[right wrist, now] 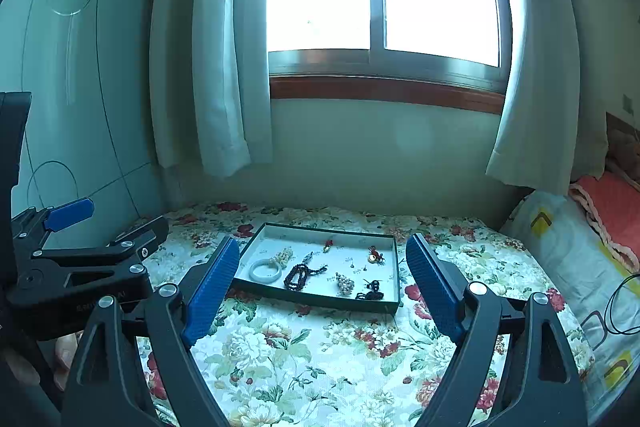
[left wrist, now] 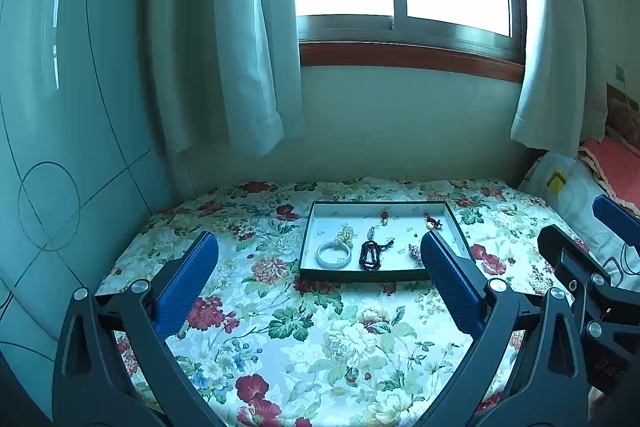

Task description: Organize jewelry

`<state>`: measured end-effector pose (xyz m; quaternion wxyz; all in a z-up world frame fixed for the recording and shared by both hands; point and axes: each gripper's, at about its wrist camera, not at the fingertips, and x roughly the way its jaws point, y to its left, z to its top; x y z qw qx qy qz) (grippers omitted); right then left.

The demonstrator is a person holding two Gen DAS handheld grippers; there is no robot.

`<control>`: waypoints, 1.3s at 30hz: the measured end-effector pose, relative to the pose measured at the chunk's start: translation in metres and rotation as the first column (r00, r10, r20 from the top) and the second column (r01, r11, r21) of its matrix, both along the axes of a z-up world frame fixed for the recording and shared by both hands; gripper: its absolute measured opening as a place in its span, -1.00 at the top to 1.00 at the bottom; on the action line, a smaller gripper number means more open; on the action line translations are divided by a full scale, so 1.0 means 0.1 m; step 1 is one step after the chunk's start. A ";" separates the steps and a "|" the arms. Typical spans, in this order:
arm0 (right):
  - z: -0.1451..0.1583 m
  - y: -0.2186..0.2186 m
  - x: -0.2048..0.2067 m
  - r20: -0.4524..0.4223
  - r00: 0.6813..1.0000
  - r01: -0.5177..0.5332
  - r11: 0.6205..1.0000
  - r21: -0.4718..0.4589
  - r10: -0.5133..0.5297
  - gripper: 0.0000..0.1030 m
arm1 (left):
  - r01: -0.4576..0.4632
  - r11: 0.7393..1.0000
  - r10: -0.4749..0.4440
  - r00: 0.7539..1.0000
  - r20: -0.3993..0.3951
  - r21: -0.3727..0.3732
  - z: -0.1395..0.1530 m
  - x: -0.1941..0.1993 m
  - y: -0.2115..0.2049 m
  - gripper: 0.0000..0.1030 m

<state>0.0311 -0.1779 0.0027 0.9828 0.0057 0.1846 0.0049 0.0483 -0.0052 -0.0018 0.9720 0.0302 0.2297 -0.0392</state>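
A shallow dark-rimmed tray (left wrist: 308, 231) (right wrist: 394, 269) lies on the floral tablecloth, ahead of both grippers. In it are a white bangle (left wrist: 333, 254) (right wrist: 265, 270), a dark bead bracelet (left wrist: 370, 255) (right wrist: 298, 277), a pale bead cluster (left wrist: 345, 234) (right wrist: 344, 283), a small red charm (left wrist: 384, 217) (right wrist: 328, 245), a gold and red piece (left wrist: 433, 223) (right wrist: 375, 257) and small dark pieces (right wrist: 370, 289). My left gripper (left wrist: 320, 253) stands open, short of the tray, nothing between its blue pads. My right gripper (right wrist: 322, 261) is open too, also short of the tray and holding nothing.
The floral cloth (left wrist: 312, 331) covers a table against a wall under a window with pale curtains (left wrist: 248, 67). A bed with a pillow (right wrist: 576, 255) and orange blanket lies to the right. A black cable (right wrist: 620, 303) hangs by the table's right edge.
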 end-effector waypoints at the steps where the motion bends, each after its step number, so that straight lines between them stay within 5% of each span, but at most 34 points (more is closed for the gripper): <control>1: 0.00 0.00 0.00 -0.001 1.000 0.000 1.000 0.000 0.000 -0.63 | 0.000 1.000 0.000 1.000 -0.001 -0.001 0.00 0.00 0.00 -0.96; 39: 0.00 0.02 -0.03 0.005 1.000 -0.002 1.000 -0.003 0.002 -0.63 | -0.011 1.000 0.011 1.000 0.000 -0.015 -0.01 -0.04 0.01 -0.96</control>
